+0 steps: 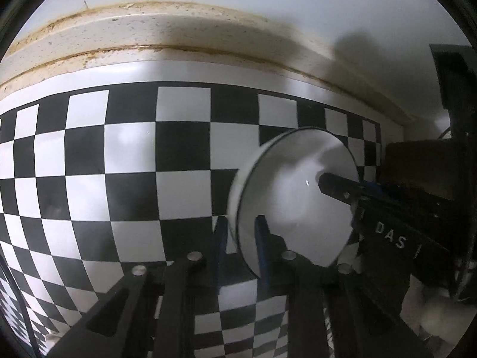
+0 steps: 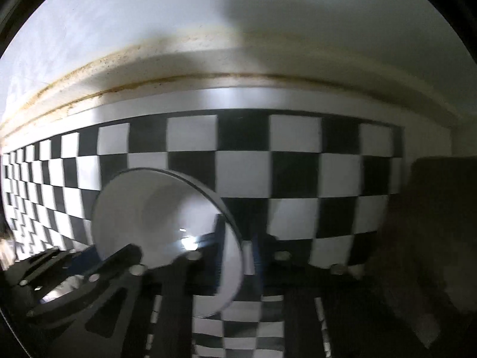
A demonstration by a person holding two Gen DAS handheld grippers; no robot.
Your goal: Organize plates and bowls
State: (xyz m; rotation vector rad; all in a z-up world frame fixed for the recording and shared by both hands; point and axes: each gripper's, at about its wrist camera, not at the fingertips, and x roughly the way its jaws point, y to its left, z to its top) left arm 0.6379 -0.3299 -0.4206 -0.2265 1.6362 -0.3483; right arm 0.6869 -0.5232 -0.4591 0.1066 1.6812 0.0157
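A white bowl with a thin dark rim point(image 1: 286, 197) is held on edge above the checkered mat point(image 1: 119, 164). My left gripper point(image 1: 241, 238) is shut on its near rim, one blue finger point(image 1: 261, 238) inside and one outside. My right gripper shows in the left wrist view point(image 1: 337, 186), reaching into the bowl from the right. In the right wrist view, my right gripper point(image 2: 238, 247) is shut on the same bowl point(image 2: 161, 214) at its rim. The left gripper point(image 2: 119, 256) enters that view from the lower left and touches the bowl's inside.
The black and white checkered mat point(image 2: 298, 173) covers the counter. A stained cream ledge point(image 1: 167, 38) and a white wall run along the back. A dark brown object point(image 2: 432, 223) stands at the right edge of the mat; it also shows in the left wrist view point(image 1: 417, 161).
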